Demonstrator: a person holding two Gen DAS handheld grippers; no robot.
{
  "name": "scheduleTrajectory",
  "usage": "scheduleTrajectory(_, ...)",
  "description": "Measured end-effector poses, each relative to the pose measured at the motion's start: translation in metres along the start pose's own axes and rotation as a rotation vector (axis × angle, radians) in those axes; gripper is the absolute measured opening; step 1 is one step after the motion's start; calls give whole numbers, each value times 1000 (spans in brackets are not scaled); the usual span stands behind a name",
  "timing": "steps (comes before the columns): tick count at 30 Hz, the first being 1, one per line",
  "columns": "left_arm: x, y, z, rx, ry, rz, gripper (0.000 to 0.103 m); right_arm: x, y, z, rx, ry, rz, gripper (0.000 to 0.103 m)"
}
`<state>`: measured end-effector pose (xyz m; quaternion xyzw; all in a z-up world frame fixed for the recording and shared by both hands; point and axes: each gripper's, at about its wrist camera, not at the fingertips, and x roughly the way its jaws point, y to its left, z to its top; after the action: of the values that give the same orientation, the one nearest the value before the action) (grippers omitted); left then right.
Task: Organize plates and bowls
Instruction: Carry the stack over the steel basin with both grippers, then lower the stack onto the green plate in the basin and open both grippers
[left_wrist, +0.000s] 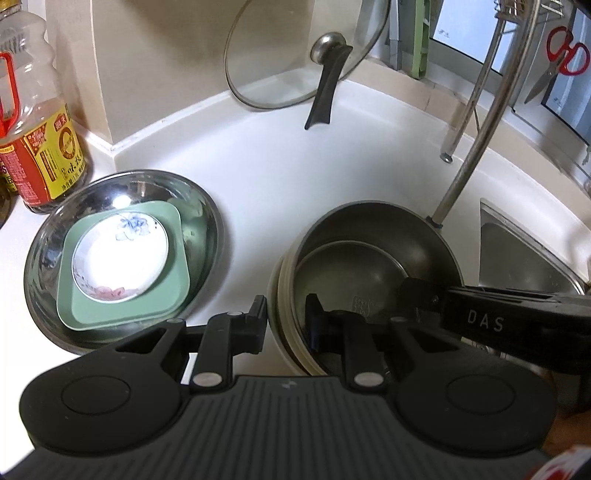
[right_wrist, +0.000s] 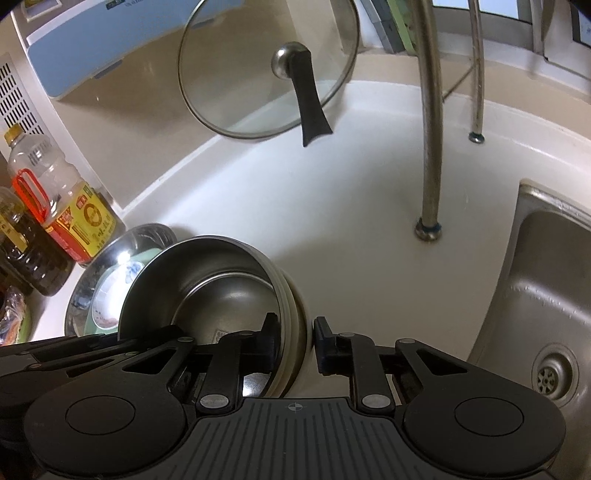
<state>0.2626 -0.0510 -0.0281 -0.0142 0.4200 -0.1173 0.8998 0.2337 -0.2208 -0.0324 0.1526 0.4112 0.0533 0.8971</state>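
Note:
A stack of steel-lined bowls with cream outsides stands on the white counter, tipped toward the left in the right wrist view. My left gripper is shut on the stack's left wall, one finger outside and one inside. My right gripper is shut on the opposite wall, with its left finger inside the bowl; its fingers also reach in from the right in the left wrist view. To the left lies a steel plate holding a green square plate and a white floral dish.
Oil bottles stand at the far left. A glass pan lid leans on the back wall. The tap's pipe rises behind the bowls, beside the steel sink. Red scissors hang at top right.

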Motion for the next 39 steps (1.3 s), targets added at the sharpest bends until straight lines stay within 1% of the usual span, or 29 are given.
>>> scheduleTrajectory(5, -5, 5, 8, -14, -21, 10, 19, -1, 9, 12, -24, -18, 13, 20)
scheduleTrajectory(10, -12, 19, 17, -41, -45, 35, 19, 3, 26, 25, -52, -27, 40, 20)
scheduleTrajectory(18, -31, 58, 35, -107, -99, 110, 19, 15, 74, 49, -121, -41, 119, 20)
scheduleTrajectory(25, -43, 100, 47, -160, -127, 177, 19, 35, 117, 64, -176, -27, 184, 20)
scheduleTrajectory(29, -42, 120, 50, -198, -120, 202, 19, 48, 138, 68, -202, -3, 202, 20)
scheduleTrajectory(33, -37, 137, 49, -231, -95, 216, 19, 64, 153, 68, -220, 36, 209, 20)
scheduleTrajectory(39, -24, 155, 43, -268, -45, 219, 19, 86, 163, 64, -232, 96, 200, 20)
